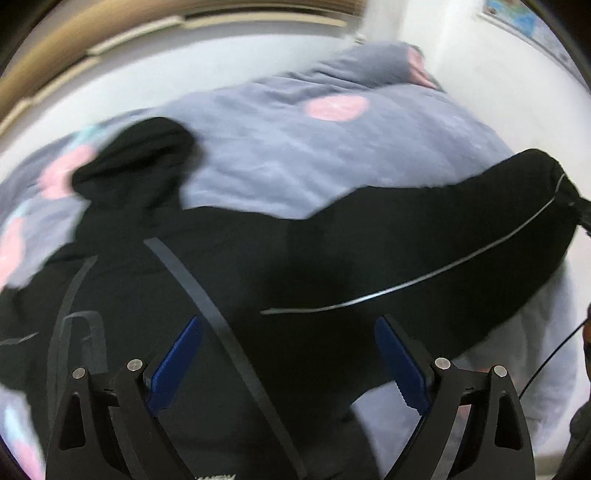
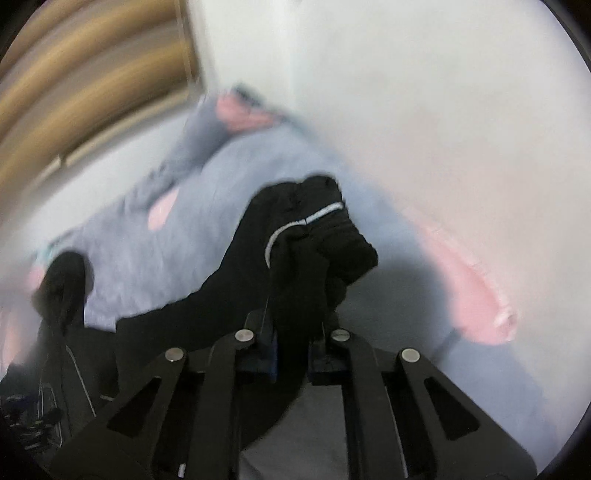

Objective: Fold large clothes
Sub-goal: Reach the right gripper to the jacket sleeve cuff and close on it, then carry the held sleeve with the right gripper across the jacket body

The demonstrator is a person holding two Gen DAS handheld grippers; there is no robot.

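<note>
Your right gripper (image 2: pixel 291 325) is clenched tight on the black jacket (image 1: pixel 229 295). The two black fingers (image 2: pixel 258 332) pinch a bunch of dark cloth, and the ribbed cuff (image 2: pixel 343 240) of the sleeve sticks up just past the tips, with a thin pale stripe (image 2: pixel 295 225) curving over it. From your grip the sleeve runs off to the left and down to the rest of the jacket, which lies on the grey-blue blanket (image 2: pixel 184 240) with pink spots. Your left gripper (image 1: pixel 288 365) is released, its two blue pads (image 1: pixel 177 365) spread wide apart with nothing pinched between them. It hangs over the body of the jacket, which lies right under and in front of it. A grey strap (image 1: pixel 207 295) runs slanting across the jacket between the pads. The hood (image 1: pixel 140 158) sits ahead and to the left of that gripper, bunched up on the blanket. The long sleeve (image 1: pixel 461 229) goes up and off to the right of it, with the pale stripe along it, to the far right edge. A wooden frame (image 1: pixel 74 33) runs along the far side, behind the blanket. Both views are blurry, so small things on the jacket are hard to make out.
</note>
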